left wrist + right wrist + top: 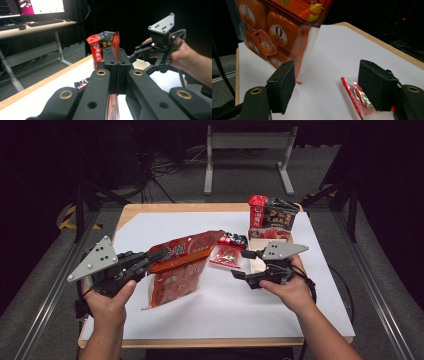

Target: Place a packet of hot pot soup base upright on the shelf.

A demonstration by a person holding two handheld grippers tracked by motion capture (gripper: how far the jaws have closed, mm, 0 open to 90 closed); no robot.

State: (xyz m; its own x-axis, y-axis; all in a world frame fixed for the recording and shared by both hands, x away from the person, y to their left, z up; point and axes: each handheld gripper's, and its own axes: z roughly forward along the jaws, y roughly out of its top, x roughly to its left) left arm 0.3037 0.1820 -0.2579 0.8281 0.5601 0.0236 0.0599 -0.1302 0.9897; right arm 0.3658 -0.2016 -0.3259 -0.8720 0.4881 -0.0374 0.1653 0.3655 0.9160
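A large orange noodle multipack bag (182,262) hangs tilted above the white sheet, and my left gripper (152,257) is shut on its left edge. In the left gripper view the thin orange film (115,43) sticks out past the closed jaws of that gripper (117,53). My right gripper (240,265) stands open to the right of the bag, with nothing between its fingers. The right gripper view has the bag (274,30) hanging at the upper left beyond the open jaws (328,85). A small red-and-clear sachet (359,97) lies on the sheet beside the right jaw.
A small open carton (260,265) sits just behind the right gripper. Behind it stand a red packet (257,212) and a dark packet (279,217). A black-and-red packet (234,240) lies by the small sachet (227,256). White paper (225,310) covers the wooden table.
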